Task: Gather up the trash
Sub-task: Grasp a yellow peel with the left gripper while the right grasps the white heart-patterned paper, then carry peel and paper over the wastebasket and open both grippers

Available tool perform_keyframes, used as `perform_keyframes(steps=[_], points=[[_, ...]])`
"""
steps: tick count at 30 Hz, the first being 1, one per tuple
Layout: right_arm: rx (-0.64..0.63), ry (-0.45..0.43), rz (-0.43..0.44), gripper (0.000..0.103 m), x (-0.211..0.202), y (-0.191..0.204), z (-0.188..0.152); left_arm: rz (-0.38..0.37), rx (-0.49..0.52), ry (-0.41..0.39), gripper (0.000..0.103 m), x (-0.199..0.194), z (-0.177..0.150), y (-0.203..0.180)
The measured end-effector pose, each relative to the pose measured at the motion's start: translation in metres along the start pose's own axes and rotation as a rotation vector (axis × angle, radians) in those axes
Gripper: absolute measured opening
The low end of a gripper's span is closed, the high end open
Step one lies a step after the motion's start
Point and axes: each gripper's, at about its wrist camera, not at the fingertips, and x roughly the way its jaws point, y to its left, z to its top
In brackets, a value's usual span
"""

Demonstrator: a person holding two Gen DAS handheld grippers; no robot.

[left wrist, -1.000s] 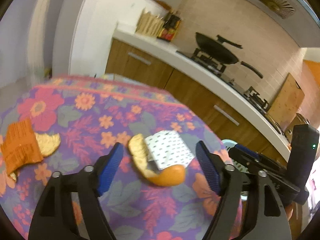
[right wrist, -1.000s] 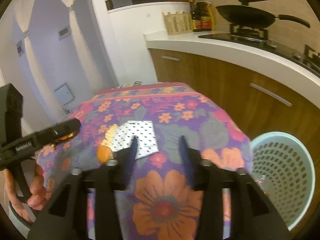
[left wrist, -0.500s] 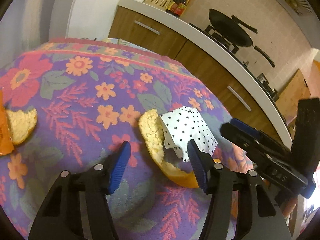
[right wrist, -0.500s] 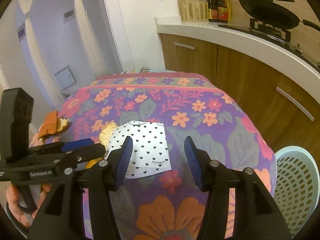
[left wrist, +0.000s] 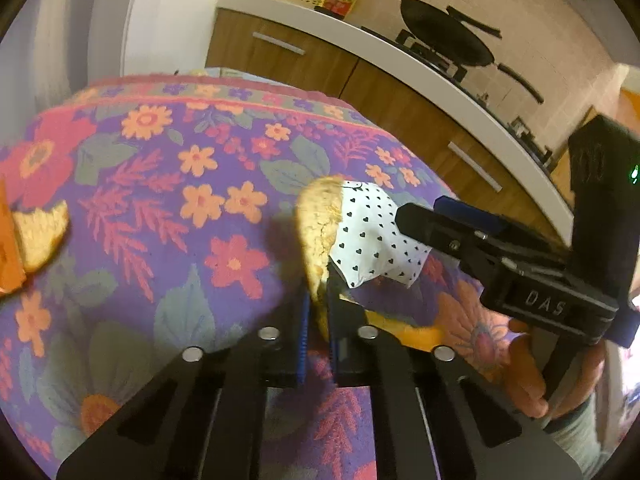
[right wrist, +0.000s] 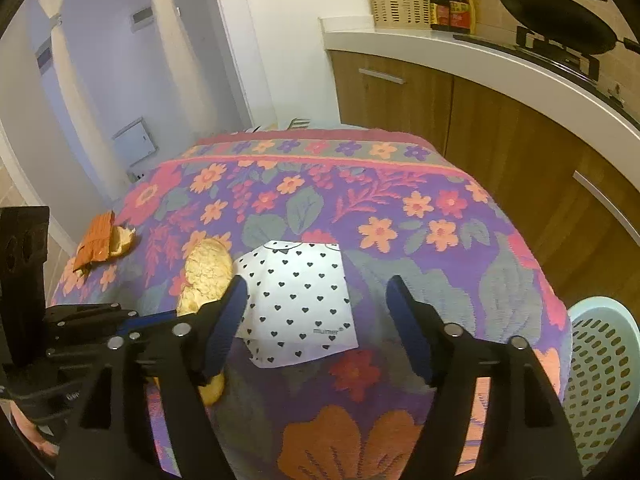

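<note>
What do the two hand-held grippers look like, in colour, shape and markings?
Both the left gripper and the right gripper are matte black, angular plastic frames with silver bolt heads and two fingers faced with ribbed blue pads. The right one carries white lettering "DAS" and a boxy black housing with a small green light.

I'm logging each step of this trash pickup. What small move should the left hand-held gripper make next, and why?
Probably lift. The left hand-held gripper is already shut on the orange peel, which lies against the heart-print napkin; raising it frees the peel for the basket.
</note>
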Motion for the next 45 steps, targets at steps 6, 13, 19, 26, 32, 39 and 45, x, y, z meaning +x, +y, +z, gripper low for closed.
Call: perform_keyframes(steps=[6, 13, 19, 26, 32, 39, 45], points=[[-0.018, 0.044, -0.023, 0.076, 0.011, 0.006, 0.0, -0.017, -0.04, -0.058, 0.002, -0.013, -0.006, 0.004], [-0.078, 0.088, -0.033, 0.064, 0.022, 0.022, -0.001, -0.022, -0.063, -0.119, 0.002, -0.031, -0.011, 0.009], [-0.105, 0.097, -0.007, 0.029, 0.022, 0.03, -0.005, -0.02, -0.048, -0.142, 0.002, -0.045, -0.011, 0.007], [-0.045, -0.029, 0.003, 0.021, -0.02, 0.014, -0.015, -0.031, -0.004, -0.179, 0.002, -0.062, -0.007, -0.012], [0.022, -0.083, -0.066, 0.021, -0.057, -0.027, -0.026, -0.108, 0.057, -0.183, 0.002, -0.057, -0.008, -0.05], [0.085, -0.124, -0.269, 0.021, -0.105, -0.083, -0.056, -0.186, 0.177, -0.146, 0.002, -0.029, -0.001, -0.118], [0.161, -0.149, -0.377, 0.021, -0.14, -0.132, -0.083, -0.222, 0.276, -0.106, 0.002, 0.007, 0.005, -0.179]])
